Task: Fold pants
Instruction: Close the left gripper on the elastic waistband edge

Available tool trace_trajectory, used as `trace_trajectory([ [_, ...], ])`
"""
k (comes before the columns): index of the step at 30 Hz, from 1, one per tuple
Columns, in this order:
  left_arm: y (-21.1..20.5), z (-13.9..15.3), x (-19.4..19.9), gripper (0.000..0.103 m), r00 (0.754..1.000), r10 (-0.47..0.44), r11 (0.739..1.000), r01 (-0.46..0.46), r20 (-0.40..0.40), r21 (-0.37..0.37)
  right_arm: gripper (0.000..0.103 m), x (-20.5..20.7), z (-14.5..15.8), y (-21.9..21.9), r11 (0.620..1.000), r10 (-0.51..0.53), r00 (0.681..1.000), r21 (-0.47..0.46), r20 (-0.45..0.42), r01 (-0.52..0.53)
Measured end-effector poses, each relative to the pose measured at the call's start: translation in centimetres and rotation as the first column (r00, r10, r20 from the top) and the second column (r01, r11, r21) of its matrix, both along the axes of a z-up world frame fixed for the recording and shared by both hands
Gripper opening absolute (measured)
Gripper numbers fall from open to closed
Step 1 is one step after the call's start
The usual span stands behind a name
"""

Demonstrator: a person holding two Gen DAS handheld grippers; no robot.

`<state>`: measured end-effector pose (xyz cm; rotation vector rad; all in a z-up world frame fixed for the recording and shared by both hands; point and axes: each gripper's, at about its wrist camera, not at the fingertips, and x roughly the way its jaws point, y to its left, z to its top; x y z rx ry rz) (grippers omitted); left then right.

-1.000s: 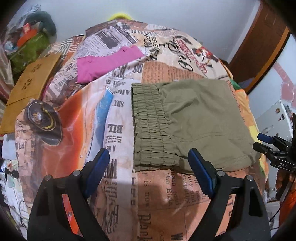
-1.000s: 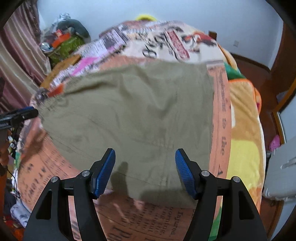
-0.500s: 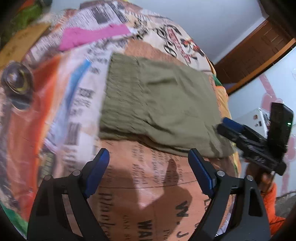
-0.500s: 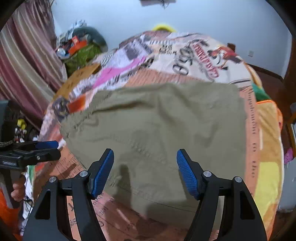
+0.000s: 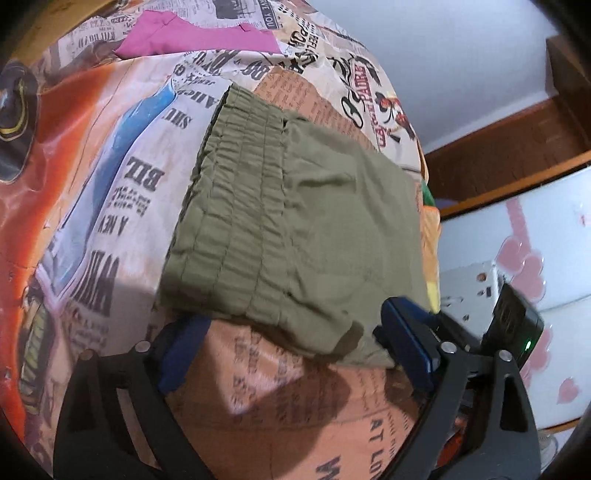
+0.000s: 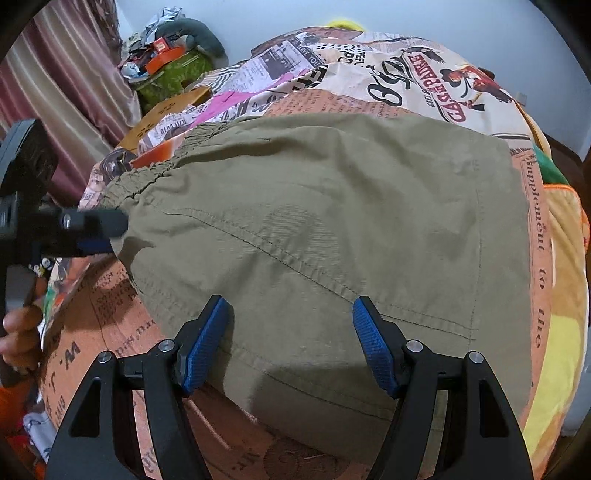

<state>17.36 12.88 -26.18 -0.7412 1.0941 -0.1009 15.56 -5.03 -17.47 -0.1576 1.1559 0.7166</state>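
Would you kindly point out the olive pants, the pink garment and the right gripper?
olive pants (image 5: 314,229): left wrist view, middle panel.
pink garment (image 5: 199,37): left wrist view, centre.
right gripper (image 6: 291,339): right wrist view, between fingertips.

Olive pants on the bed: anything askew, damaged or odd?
Nothing stands out. The olive-green cotton pants lie folded flat on the newspaper-print bedspread, elastic waistband stacked evenly, with light creases only. A magenta cloth lies apart, farther up the bed.
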Motion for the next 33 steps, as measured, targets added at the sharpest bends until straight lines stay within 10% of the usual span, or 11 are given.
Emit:
trace_trajectory([
  [8,1.1,0.0,1.4,0.083,0.996,0.085,0.996,-0.085,-0.008,-0.003,0.068,0.0,0.0,-0.2,1.0,-0.003,1.0,0.022,-0.008,0.003],
  [14,1.4,-0.1,1.8,0.048,0.995,0.096,0.99,-0.094,-0.02,0.104,0.068,0.0,0.0,-0.3,1.0,-0.002,1.0,0.028,-0.009,0.002],
  [26,-0.2,2.1,0.6,0.042,0.998,0.038,0.945,-0.053,0.051,0.321,0.067,-0.5,0.4,-1.2,0.999,-0.033,0.999,0.035,-0.012,0.033],
  [33,1.1,4.2,-1.9,0.041,0.992,0.078,0.875,-0.118,0.103,0.47,0.067,-1.4,1.1,-1.2,0.999,-0.027,1.0,0.044,-0.007,0.028],
])
